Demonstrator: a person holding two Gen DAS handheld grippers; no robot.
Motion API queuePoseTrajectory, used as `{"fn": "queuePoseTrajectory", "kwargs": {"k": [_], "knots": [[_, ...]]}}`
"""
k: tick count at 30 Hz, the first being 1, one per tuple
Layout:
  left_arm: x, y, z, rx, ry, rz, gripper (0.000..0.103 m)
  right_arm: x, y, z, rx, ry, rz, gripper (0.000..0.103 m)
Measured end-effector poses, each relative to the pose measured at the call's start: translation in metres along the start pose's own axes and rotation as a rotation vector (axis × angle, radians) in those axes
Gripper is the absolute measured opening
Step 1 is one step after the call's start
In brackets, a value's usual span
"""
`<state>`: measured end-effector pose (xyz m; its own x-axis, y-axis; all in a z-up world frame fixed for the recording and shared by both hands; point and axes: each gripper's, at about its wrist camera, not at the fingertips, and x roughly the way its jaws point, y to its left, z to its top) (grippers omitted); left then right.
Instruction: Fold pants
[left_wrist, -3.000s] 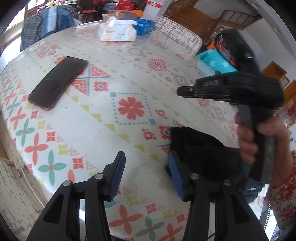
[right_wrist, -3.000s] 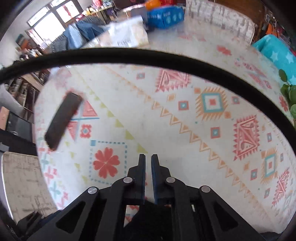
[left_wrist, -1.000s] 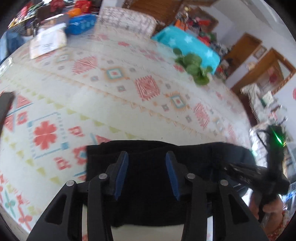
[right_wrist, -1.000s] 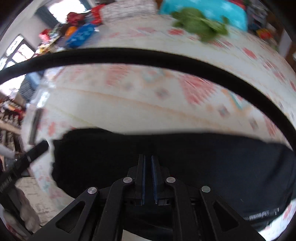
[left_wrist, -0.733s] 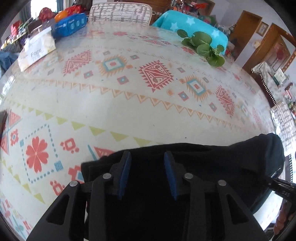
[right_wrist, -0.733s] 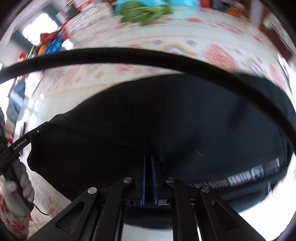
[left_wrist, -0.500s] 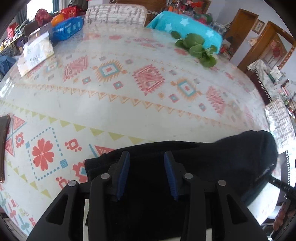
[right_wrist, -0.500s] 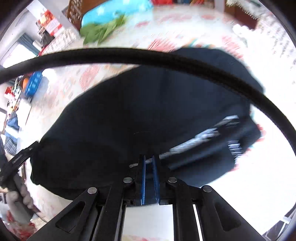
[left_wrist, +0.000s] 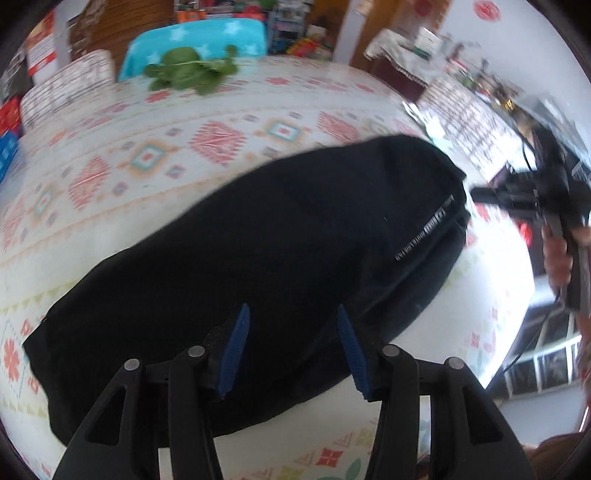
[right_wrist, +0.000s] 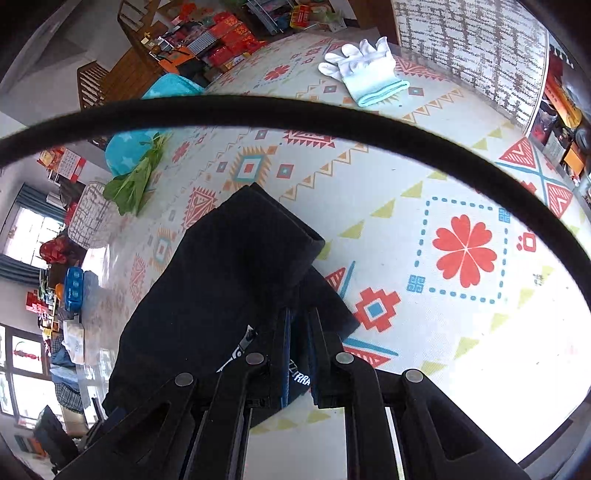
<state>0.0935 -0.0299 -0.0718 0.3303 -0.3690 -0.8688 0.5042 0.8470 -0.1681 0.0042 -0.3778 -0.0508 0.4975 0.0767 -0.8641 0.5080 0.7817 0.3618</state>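
Currently black pants lie folded in a long bundle on the patterned worktop, near its edge, white lettering by the zip pocket facing up.

L gripper: blue fingers stand apart over the cloth, have just been opening; nothing pinched between them, fabric only beneath.

R gripper: fingers narrow, nearly together, clamped on a fold of the pants at the lettered hem. In the left wrist view the R gripper is seen off the right end of the bundle, held by a hand; view blurred there.

Other items on worktop: leafy greens at far edge, white glove lying flat, well apart from pants. Blue container far left; contents can't tell. Black cable arcs across the right wrist view.
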Motion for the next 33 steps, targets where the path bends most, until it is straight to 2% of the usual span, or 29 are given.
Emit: {"fn": "queuePoseTrajectory", "kwargs": {"k": [3,6,12,15,17,19,20,25,27,29,31,32,33], "knots": [[0.016,-0.012,0.002,0.06,0.02,0.031,0.049,0.014,0.0,0.009,-0.005,0.025,-0.025,0.011],[0.026,-0.013,0.005,0.07,0.035,0.049,0.049,0.023,0.0,0.015,0.012,0.018,-0.024,0.011],[0.034,-0.003,-0.001,0.04,0.074,0.024,0.049,0.031,0.003,0.021,0.04,0.024,-0.011,0.011],[0.028,-0.006,-0.004,0.06,0.063,0.006,0.049,0.028,-0.003,0.023,0.085,0.015,0.043,0.013],[0.026,-0.005,-0.007,0.06,0.067,-0.005,0.049,0.022,-0.011,0.023,0.116,0.005,0.069,0.028],[0.024,-0.007,-0.008,0.071,0.066,-0.007,0.049,0.016,-0.017,0.021,0.135,-0.009,0.084,0.064],[0.023,-0.009,-0.009,0.082,0.065,-0.008,0.049,0.013,-0.019,0.021,0.146,-0.021,0.097,0.069],[0.035,-0.025,-0.013,0.179,0.091,0.043,0.046,0.019,-0.01,0.023,0.106,0.0,0.068,0.069],[0.036,-0.03,-0.014,0.212,0.084,0.072,0.04,0.025,-0.004,0.025,0.087,0.007,0.048,0.067],[0.036,-0.031,-0.012,0.219,0.076,0.1,0.012,0.029,0.0,0.027,0.064,0.005,0.008,0.065],[0.036,-0.028,-0.01,0.199,0.082,0.087,0.009,0.035,0.005,0.03,0.037,0.016,-0.021,0.053],[0.036,-0.027,-0.009,0.191,0.082,0.082,0.007,0.04,0.009,0.031,0.019,0.029,-0.041,0.051],[0.035,-0.026,-0.008,0.184,0.08,0.078,0.006,0.043,0.011,0.031,0.008,0.034,-0.051,0.044]]}}
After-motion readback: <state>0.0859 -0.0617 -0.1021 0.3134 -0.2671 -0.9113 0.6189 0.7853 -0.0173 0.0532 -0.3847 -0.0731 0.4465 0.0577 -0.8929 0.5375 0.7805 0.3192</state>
